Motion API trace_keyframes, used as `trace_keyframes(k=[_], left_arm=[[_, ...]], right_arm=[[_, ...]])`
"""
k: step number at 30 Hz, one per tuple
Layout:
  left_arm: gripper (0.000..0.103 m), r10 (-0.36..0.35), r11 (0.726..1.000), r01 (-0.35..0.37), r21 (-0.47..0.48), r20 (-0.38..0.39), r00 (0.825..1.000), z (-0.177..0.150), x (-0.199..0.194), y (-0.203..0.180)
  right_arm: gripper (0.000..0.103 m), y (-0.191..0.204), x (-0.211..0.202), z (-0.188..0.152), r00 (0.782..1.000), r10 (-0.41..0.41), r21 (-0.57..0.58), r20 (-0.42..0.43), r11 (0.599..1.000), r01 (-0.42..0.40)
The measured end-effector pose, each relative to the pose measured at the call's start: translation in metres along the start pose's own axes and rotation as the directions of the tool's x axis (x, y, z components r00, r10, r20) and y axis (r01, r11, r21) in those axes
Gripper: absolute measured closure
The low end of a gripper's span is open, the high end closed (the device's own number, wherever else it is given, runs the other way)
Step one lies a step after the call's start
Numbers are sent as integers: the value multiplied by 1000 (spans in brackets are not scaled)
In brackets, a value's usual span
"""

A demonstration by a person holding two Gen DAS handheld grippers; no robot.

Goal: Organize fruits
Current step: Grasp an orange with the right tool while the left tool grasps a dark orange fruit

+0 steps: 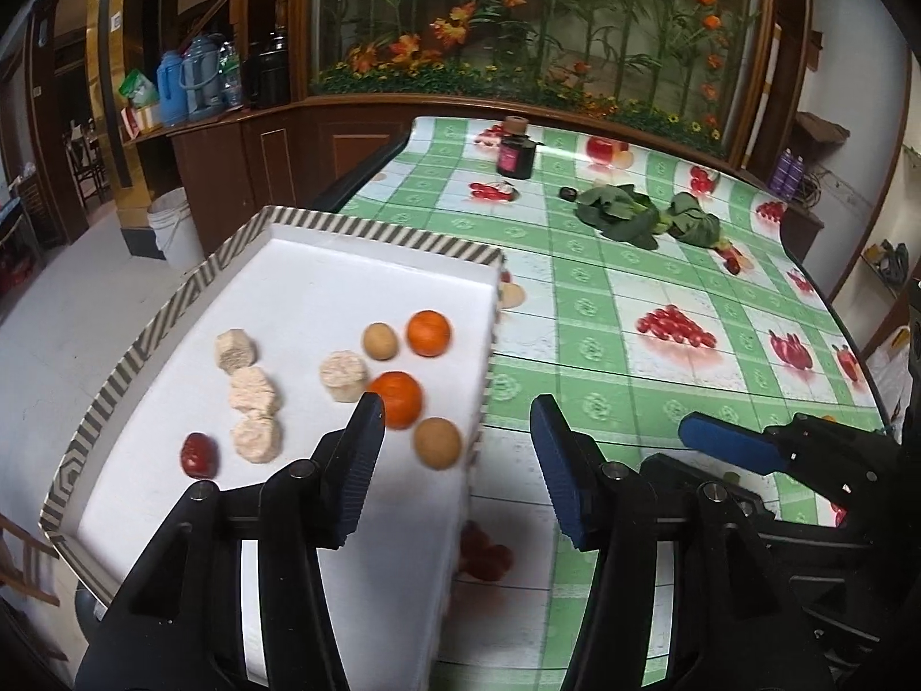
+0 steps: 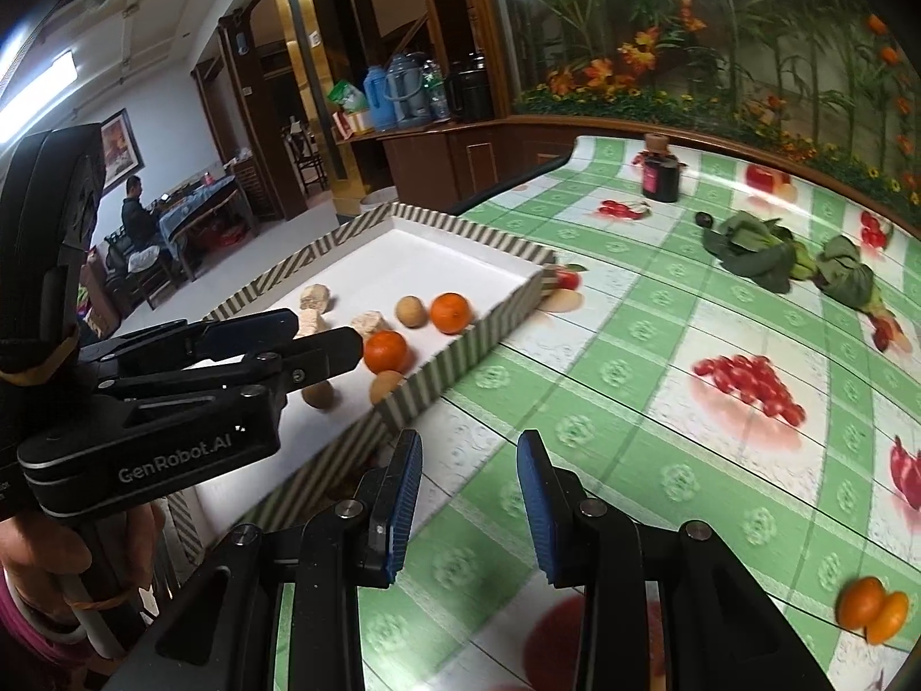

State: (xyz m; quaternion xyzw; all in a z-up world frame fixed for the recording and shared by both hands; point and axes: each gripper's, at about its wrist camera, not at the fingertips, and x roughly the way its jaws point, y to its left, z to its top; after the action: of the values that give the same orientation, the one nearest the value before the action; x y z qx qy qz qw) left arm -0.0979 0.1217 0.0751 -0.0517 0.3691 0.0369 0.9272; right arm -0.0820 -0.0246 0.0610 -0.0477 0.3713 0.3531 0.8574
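A: Your left gripper [image 1: 457,420] and right gripper [image 2: 467,463] both gape, holding nothing.

B: Fruit?

A: Round orange tangerines [image 1: 428,333] lie in the striped-rim white tray [image 1: 368,265]; two small orange fruits [image 2: 872,607] wait on the green checked tablecloth [image 2: 633,403]. You're between picks, I'd judge: swing right, grasp gently.

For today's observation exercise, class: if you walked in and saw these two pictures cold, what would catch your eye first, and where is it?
First, the shallow white tray with a striped rim at the table's left edge, holding two bright orange tangerines, brown round fruits and pale crumbly cakes. Next, the glossy green-checked tablecloth printed with fruit, with dark leafy greens lying far across it. Both grippers, left and right, are open and empty.
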Motion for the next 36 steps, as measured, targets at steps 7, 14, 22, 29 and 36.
trace_keyframes(k=[7,14,22,29,36], left_arm=[[50,-25,999,25,37,-13,1000,-5,3,-29],[50,-61,995,64,78,-37,997,-9,10,-60],[50,-110,986,117,115,-69,992,-12,20,-92],[50,-143,975,158,155,-105,984,-17,29,-119],[50,-171,964,193,185,-129,977,-19,34,-139]], right_arm=[[70,-26,-23,-14,999,-44,43,16,998,44],[70,-57,-40,-31,996,-90,96,11,991,88],[70,-89,-65,-52,986,-168,134,-2,977,167],[70,-124,-87,-77,971,-235,185,-35,953,238],[70,-156,-106,-101,958,-279,256,-59,924,285]])
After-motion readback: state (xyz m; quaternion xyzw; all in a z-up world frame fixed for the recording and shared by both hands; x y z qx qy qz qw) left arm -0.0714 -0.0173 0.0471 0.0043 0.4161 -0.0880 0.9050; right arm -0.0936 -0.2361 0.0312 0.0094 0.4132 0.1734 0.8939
